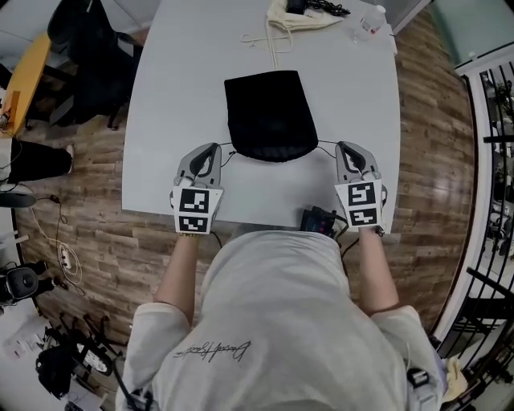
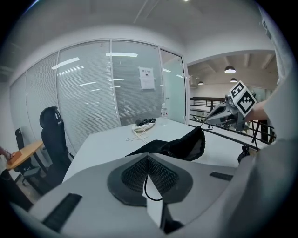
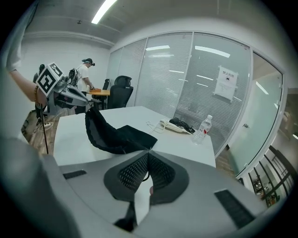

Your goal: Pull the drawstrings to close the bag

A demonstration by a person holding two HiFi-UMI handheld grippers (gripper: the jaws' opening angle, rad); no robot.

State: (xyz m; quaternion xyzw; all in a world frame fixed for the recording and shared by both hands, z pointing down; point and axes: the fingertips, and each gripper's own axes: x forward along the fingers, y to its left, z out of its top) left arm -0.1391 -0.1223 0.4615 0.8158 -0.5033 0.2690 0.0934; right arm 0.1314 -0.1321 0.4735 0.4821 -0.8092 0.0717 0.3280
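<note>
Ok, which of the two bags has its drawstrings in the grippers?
The black bag: a cord runs from its mouth to the left gripper and the right gripper. The cream bag lies apart at the table's far end.

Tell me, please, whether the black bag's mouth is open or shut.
Open: the black bag shows a gaping mouth in the left gripper view.

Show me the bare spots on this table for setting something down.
Two wide bare strips of table: one between the black bag and the left edge, one between it and the right edge. The far end is crowded: cream bag, loose cords, bottle. The near edge holds the left gripper, the right gripper and a black device.
</note>
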